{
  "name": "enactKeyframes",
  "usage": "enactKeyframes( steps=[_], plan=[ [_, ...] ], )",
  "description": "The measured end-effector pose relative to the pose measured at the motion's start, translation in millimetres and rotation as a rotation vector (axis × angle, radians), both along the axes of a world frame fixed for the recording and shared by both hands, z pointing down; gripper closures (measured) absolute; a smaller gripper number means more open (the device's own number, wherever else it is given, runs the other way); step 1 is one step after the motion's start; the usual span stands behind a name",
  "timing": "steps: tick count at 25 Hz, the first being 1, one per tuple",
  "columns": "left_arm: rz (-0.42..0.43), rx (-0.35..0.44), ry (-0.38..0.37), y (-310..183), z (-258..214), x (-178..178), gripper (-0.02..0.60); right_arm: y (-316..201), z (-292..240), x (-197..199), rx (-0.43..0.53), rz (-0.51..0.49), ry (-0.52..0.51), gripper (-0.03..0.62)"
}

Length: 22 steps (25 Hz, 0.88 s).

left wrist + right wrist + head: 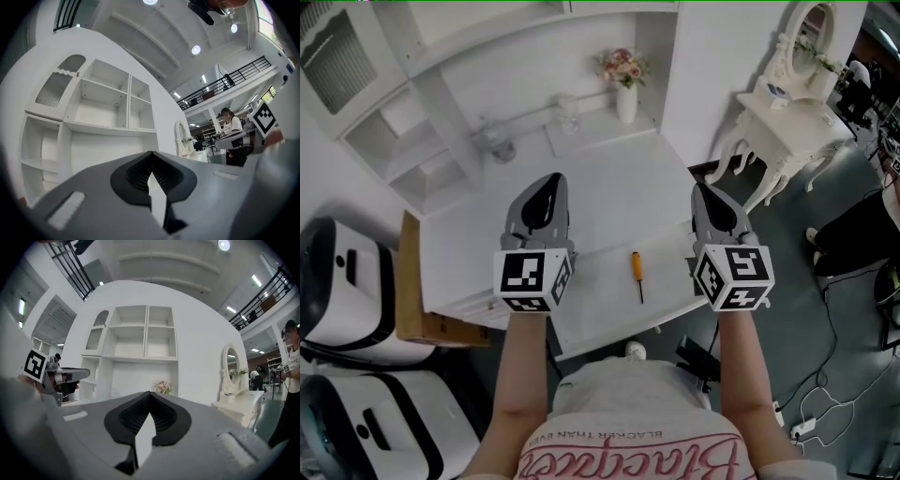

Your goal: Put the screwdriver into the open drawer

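- The slim orange-handled screwdriver [637, 275] is lying on the white desk [609, 178] between the left tool [547, 181] and the right tool [703, 190].
- Both tools are hovering closed, gripping nothing.

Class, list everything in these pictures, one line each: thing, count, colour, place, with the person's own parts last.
screwdriver: one, orange handle, on the white surface in front of the person
vase of flowers: one, white with pink blooms, back of the desk
glass pieces: two, clear, back of the desk
shelf unit: one, white, behind the desk
dressing table: one, white, far right
left hand-held gripper: one, grey, shut, empty
right hand-held gripper: one, grey, shut, empty
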<state>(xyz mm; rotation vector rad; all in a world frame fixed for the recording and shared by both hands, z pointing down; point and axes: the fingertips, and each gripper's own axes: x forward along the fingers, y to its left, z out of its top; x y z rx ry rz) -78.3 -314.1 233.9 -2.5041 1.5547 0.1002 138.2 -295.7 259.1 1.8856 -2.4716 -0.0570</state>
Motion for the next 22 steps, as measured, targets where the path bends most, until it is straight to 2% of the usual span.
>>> enactKeyframes(
  steps=[10,22],
  plan=[
    [-0.014,0.059,0.021,-5.5,-22.1,-6.7,0.568,2.8,-35.1,2.9,0.107,0.007,0.057,0.592],
    [-0.055,0.14,0.025,-4.2,-53.6,-22.4,0.568,13.9,-83.7,0.2,0.242,-0.009,0.071,0.592]
  ],
)
